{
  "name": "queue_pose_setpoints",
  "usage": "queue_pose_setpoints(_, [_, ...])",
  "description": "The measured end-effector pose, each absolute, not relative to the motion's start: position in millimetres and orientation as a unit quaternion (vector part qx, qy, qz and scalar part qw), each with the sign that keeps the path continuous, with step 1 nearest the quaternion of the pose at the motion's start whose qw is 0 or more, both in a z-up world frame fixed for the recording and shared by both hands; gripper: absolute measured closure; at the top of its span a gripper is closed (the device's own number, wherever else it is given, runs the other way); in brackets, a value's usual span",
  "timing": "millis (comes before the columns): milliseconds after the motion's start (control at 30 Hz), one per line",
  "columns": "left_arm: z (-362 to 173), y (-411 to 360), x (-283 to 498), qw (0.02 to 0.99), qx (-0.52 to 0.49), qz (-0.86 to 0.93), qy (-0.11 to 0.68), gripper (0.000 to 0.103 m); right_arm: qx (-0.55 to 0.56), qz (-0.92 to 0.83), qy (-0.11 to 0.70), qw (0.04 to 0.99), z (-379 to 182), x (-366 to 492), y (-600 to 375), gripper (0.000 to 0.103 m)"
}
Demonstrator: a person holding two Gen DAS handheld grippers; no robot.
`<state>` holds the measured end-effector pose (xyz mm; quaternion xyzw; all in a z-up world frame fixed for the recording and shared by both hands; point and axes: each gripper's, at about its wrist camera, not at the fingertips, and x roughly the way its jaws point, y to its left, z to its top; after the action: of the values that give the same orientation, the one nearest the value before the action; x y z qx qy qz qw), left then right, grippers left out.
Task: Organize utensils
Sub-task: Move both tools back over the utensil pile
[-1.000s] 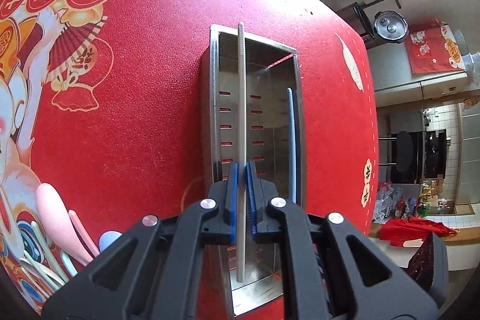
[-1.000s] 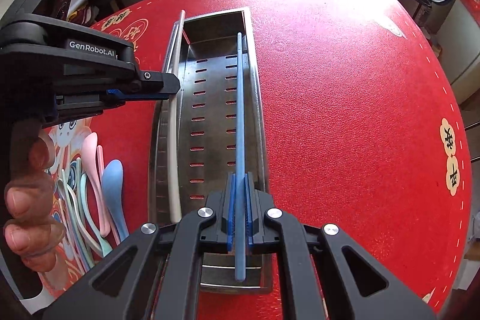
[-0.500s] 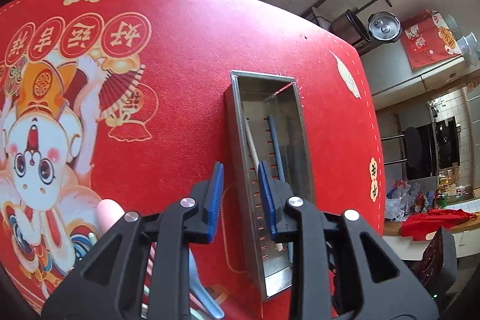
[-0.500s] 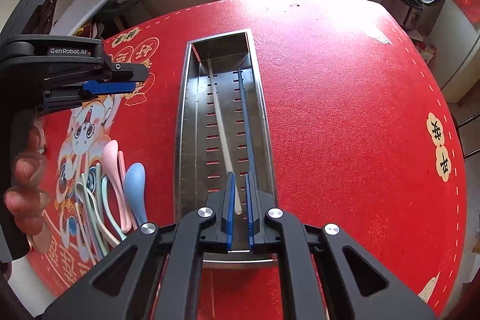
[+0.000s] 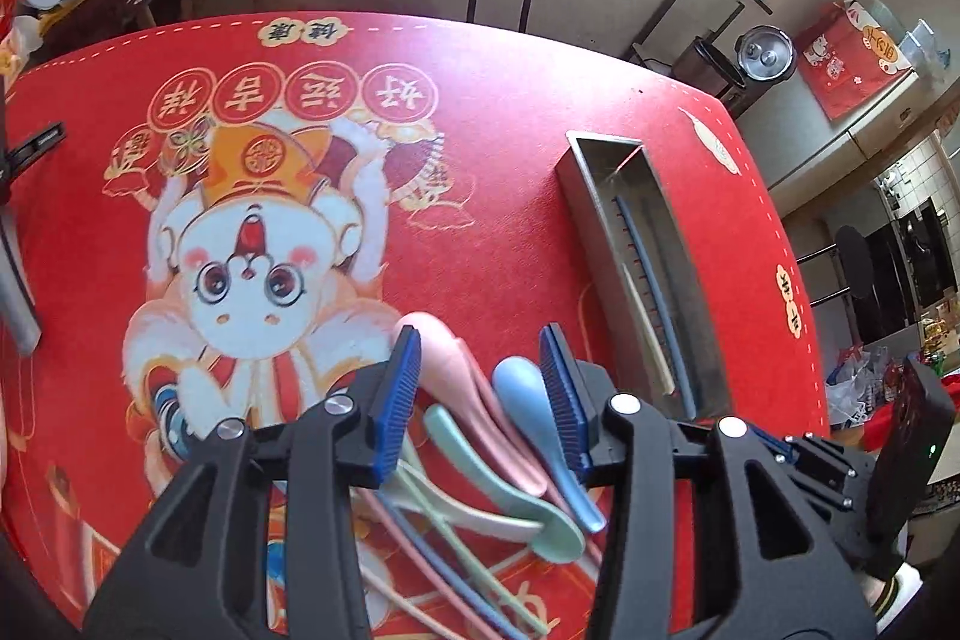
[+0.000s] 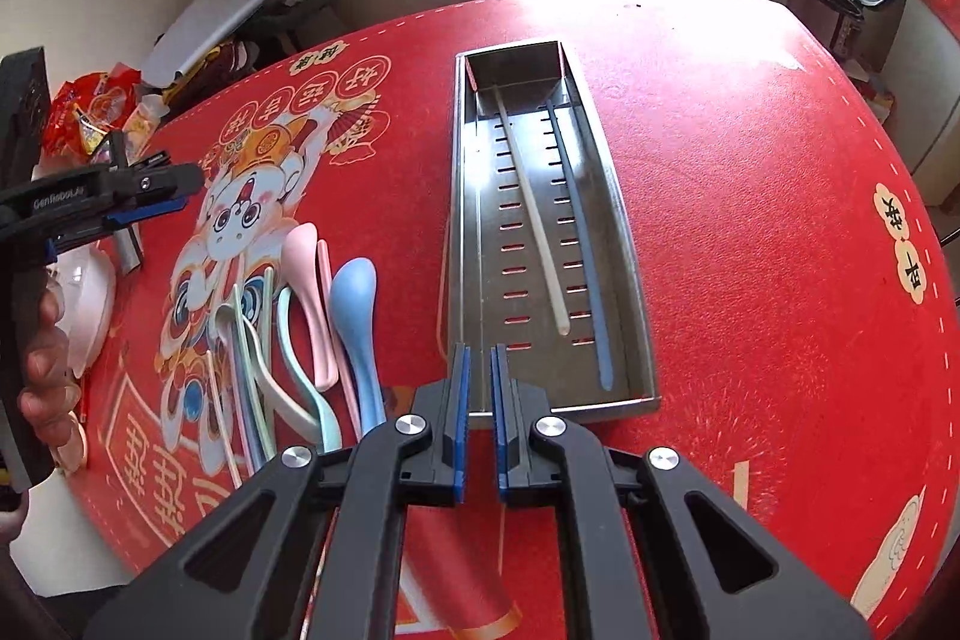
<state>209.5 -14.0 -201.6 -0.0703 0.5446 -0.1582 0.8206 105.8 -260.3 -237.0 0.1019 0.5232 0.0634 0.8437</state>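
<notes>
"genrobot.ai" reads in white on the side of my left hand-held gripper [image 6: 150,196], seen from the right wrist with a person's fingers [image 6: 45,358] wrapped round its grip at the counter's left edge. gold chinese characters sit in round medallions on the red counter cover [image 6: 750,220]; i cannot read them. both of my hand-held grippers tilt steeply down. the left one's jaws have just been opening and stand spread, empty, above the pink spoon [image 5: 462,370] and blue spoon [image 5: 528,400] in the loose pile. the right hand-held gripper [image 6: 477,400] is pressed nearly together, holding nothing, at the near end of the steel tray [image 6: 636,280], where a white chopstick [image 6: 534,214] and a blue chopstick [image 6: 585,244] lie.
</notes>
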Motion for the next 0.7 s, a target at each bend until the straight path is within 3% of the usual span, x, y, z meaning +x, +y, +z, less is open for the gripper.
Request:
queue_pose_setpoints(367, [-251.6,60.4,128.3,0.805,-0.089,-0.100,0.578,0.060,0.107,0.081,0.538,0.832,-256.5,77.8,-239.5,0.096])
queue_pose_setpoints(700, [-293.5,63.7,100.9,0.784,-0.108,-0.083,0.606,0.061,0.082,0.116,0.536,0.832,-254.9,71.7,-216.2,0.091])
